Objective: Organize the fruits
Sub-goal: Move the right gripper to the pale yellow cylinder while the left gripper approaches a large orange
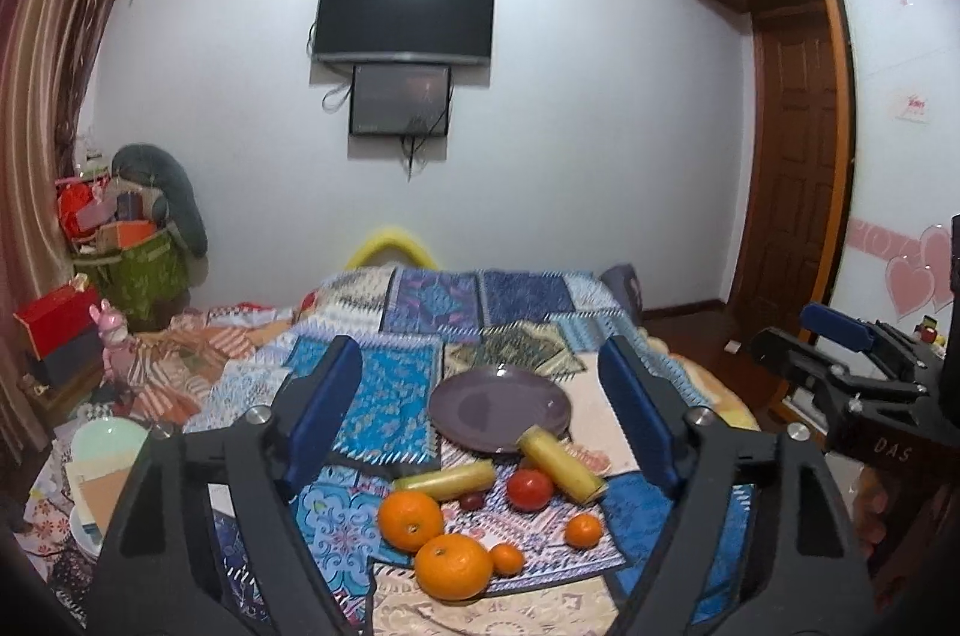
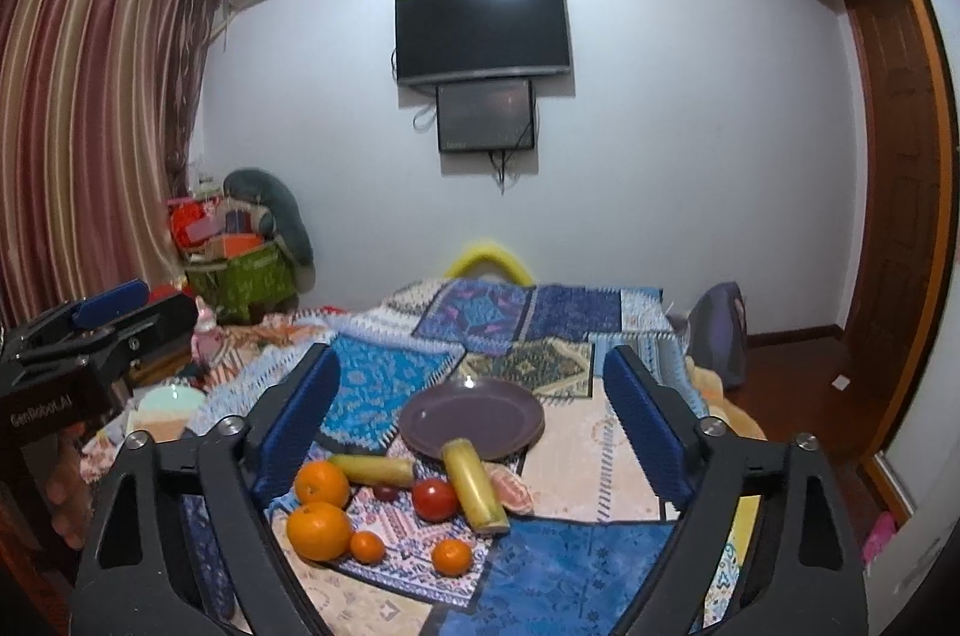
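Step in hand, by judgement: approach, with no fruit taken up yet and sorting not begun.

Left gripper point(image 1: 480, 408): released, jaws spread, nothing between the pads. Right gripper point(image 2: 471, 417): likewise released and empty, well clear of the fruit.

Location of the fruit: loose on the patchwork bedspread point(image 1: 390, 378), just in front of an empty purple plate point(image 1: 500, 405).
- Two large oranges point(image 1: 411, 521), touching each other, nearest the left side.
- Two small mandarins point(image 1: 583, 530), apart, one beside the nearer orange.
- One red tomato point(image 1: 529, 489) and a small dark fruit point(image 1: 472, 501), between two yellow banana pieces.
- One banana piece point(image 1: 561, 465) leaning on the plate rim; the other point(image 1: 447, 479) flat on the cloth.
- A pink fruit slice point(image 2: 510, 492) behind the leaning banana, seen from the right wrist only.

Next move, as judged: lower one gripper over a single fruit, jaws straddling it, then close gently. Round fruit likely to roll on soft bedding; squeeze lightly on the tomato.

Surroundings: bedroom with uneven, yielding bed surface; wall-mounted television point(image 1: 405, 15) above a smaller screen; striped curtain point(image 2: 84, 108) at left; wooden door point(image 1: 795, 168) at right; clutter of boxes point(image 1: 57, 321) and bags in the corner.
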Demonstrator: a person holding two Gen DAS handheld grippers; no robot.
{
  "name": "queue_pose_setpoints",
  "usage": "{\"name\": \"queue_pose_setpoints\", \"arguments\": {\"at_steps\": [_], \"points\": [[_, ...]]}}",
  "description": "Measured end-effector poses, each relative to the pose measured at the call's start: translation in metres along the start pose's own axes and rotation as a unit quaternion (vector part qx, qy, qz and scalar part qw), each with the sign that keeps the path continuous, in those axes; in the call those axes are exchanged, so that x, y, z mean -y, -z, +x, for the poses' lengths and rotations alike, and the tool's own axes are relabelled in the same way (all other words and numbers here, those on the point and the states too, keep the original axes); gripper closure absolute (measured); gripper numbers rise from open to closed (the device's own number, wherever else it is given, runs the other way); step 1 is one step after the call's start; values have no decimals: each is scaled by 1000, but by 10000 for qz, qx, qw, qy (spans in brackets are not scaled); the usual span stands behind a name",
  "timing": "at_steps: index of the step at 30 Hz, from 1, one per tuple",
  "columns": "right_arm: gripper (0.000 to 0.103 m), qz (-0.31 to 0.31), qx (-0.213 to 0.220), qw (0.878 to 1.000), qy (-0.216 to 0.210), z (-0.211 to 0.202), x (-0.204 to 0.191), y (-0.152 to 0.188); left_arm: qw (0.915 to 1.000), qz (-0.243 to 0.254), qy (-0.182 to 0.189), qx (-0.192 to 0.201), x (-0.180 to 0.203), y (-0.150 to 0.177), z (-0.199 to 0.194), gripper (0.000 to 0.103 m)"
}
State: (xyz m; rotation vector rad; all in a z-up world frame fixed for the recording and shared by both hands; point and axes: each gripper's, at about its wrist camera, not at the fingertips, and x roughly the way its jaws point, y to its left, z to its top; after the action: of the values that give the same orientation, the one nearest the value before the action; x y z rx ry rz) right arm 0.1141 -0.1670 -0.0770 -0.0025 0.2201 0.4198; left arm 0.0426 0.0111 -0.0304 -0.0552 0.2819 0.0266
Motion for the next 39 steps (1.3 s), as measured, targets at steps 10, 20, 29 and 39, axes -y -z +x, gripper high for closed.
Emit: {"name": "queue_pose_setpoints", "arguments": {"at_steps": [10,20,29,39], "points": [[46,-107,-665,9977,-69,38,13,20,9951,55,-417,-892,-34,27,69,35],[47,-3,-1609,9860,-435,96,24,48,9826,-19,-377,-1821,-57,63,128,36],[47,-135,-2294,9716,-561,150,26,76,9634,-317,-298,-2643,-74,101,176,36],[56,-39,-2829,9564,-726,190,27,100,9493,-430,-154,-3111,-72,130,204,36]]}}
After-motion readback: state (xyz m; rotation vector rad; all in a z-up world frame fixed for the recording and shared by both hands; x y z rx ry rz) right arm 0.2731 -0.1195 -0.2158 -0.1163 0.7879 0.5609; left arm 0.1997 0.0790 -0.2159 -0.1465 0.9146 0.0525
